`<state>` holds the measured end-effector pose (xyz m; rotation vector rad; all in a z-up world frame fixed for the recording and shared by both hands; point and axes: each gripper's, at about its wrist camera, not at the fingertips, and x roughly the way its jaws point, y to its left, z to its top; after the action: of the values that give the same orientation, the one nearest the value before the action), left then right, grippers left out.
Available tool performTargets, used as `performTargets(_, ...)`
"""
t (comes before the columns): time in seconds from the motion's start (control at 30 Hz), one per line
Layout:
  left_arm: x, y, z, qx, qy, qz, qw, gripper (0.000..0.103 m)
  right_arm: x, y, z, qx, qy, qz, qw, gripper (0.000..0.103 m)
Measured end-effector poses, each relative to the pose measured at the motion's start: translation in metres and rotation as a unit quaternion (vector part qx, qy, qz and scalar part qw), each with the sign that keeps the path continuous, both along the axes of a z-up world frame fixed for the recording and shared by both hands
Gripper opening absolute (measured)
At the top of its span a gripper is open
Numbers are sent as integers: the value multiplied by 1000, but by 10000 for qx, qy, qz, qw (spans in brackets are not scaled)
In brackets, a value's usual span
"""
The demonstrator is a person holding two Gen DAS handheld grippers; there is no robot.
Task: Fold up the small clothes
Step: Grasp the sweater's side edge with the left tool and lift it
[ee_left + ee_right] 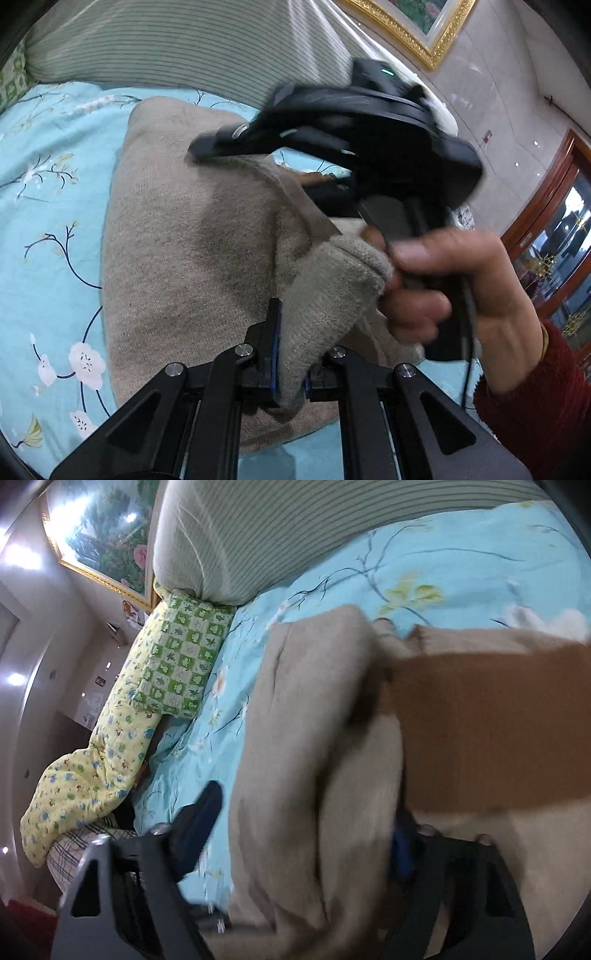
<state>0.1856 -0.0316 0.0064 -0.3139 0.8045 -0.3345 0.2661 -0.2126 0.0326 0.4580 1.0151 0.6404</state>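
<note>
Sweater (192, 236), beige knit, lies spread on the bed's blue floral sheet (48, 206), filling the middle of my left wrist view; its cuffed sleeve end (332, 284) is pinched between the fingers of my left claw (290, 373), so that claw is closed on the sleeve, the knit bunched and lifted off the body of the garment; my right claw (207, 147) shows in the same view, blurred, its tip touching the sweater at the far side; my right hand (461, 280) grips its handle just right of the sleeve cuff, red sleeve at the wrist; in the right wrist view the right claw (306, 830) has fingers spread wide, one finger (199, 819) over the sheet on the left, the other (402, 849) half hidden behind beige cloth, a thick fold of sweater between them; fingers not pressing it, blur heavy; brown blurred band (491, 731) crosses the right side, cannot tell what; striped bolster (280, 535) far, green checked pillow (181, 661) and yellow quilt (96, 764) on the left; gold-framed painting (413, 26) on the wall.
</note>
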Motion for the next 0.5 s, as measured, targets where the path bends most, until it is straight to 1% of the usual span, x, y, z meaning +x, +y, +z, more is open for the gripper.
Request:
performTargets(0.03, 0, -1, 3, 22, -21, 2, 10000, 7, 4, 3, -1, -52, 27, 9, 10000, 32)
performTargets(0.07, -2, -4, 8, 42, -76, 3, 10000, 7, 7, 3, 0, -10, 74, 32, 10000, 30)
performTargets(0.1, -6, -8, 13, 48, -137, -21, 9999, 7, 5, 3, 5, -14, 7, 31, 10000, 24)
performTargets(0.13, -7, -13, 21, 30, -234, -105, 9997, 7, 0, 0, 14, -69, -157, 39, 9998, 22)
performTargets(0.23, -8, -32, 40, -77, -420, -372, 9984, 8, -22, -19, 47, -152, -645, -25, 9978, 21)
performTargets(0.3, -1, -54, 48, -161, -466, -588, 9971, 8, -37, -41, 64, -195, -866, -148, 9959, 21)
performTargets(0.33, 3, -63, 49, -165, -469, -663, 9966, 8, -43, -50, 68, -264, -931, -212, 9951, 21)
performTargets(0.37, 7, -75, 47, -162, -471, -745, 9960, 8, -49, -64, 70, -420, -996, -323, 9936, 21)
performTargets(0.43, 16, -99, 36, -174, -385, -893, 9951, 8, -56, -86, 65, -699, -927, -531, 9918, 21)
performTargets(0.5, 33, -117, 17, -151, -89, -994, 9949, 8, -60, -110, 51, -833, -729, -741, 9911, 21)
